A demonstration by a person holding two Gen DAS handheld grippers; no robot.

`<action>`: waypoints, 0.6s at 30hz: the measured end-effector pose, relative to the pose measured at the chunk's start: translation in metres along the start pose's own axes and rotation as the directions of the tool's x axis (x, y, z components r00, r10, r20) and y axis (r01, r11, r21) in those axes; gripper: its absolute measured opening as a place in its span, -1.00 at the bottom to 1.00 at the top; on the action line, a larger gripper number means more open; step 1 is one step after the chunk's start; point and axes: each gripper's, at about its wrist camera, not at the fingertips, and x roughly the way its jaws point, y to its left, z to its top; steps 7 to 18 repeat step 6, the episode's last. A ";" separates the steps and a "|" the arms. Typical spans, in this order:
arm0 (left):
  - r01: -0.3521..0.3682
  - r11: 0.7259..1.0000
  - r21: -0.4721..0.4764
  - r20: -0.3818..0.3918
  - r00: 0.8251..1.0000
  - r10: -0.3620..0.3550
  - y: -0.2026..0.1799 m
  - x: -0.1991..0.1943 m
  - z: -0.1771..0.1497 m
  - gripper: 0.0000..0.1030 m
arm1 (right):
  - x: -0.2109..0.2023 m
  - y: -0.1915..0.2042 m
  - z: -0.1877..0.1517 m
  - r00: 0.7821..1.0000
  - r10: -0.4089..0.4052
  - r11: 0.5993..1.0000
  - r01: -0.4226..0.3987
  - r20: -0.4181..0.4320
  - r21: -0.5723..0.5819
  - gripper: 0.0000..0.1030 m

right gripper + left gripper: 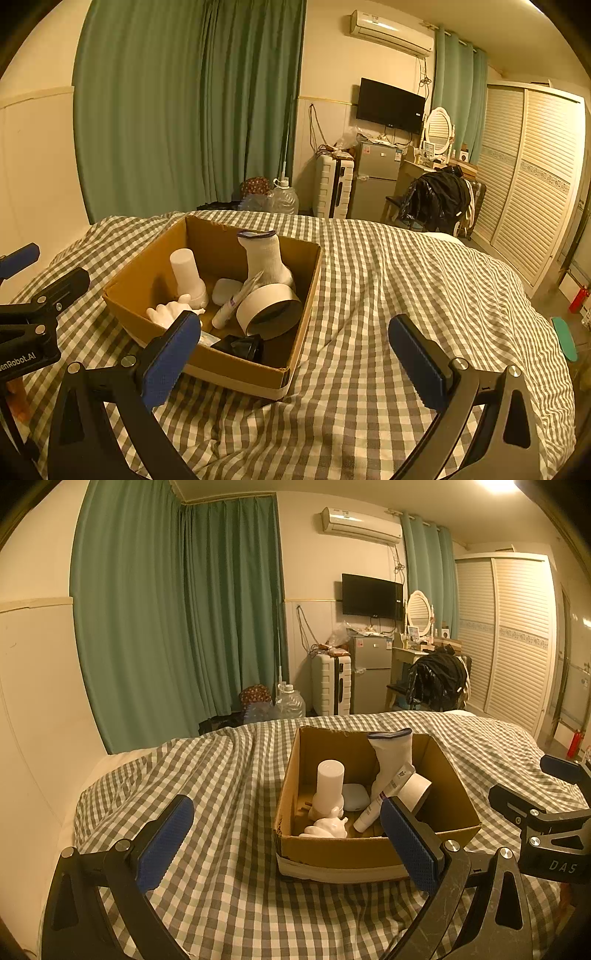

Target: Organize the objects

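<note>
An open cardboard box (369, 853) (236, 369) sits on the checked bedspread. It holds a white cylinder bottle (330, 782) (185, 269), a white sock (391, 753) (264, 258), a white tube (373, 808) (236, 304), a pale blue case (355, 796) (226, 290), a white round speaker (415, 788) (267, 308), a white figurine (327, 825) (168, 312) and a black object (240, 347). My left gripper (286, 845) is open and empty, just before the box. My right gripper (295, 362) is open and empty at the box's near right corner.
The checked bedspread (221, 904) (406, 277) covers the bed. Beyond it stand green curtains (177, 609), water jugs (290, 701), a white suitcase (330, 685), a small fridge (371, 672), a chair with black clothes (436, 681) and a slatted wardrobe (509, 642).
</note>
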 end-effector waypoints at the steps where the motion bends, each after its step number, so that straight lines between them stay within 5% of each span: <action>1: -0.001 1.000 0.000 0.000 1.000 0.001 0.000 0.000 0.000 1.00 | 0.000 0.000 0.000 1.000 0.000 1.000 0.000 0.000 0.000 0.98; 18: -0.011 1.000 -0.014 0.008 1.000 0.011 0.003 -0.001 0.000 1.00 | 0.000 0.000 0.000 1.000 0.001 1.000 -0.001 0.000 0.001 0.98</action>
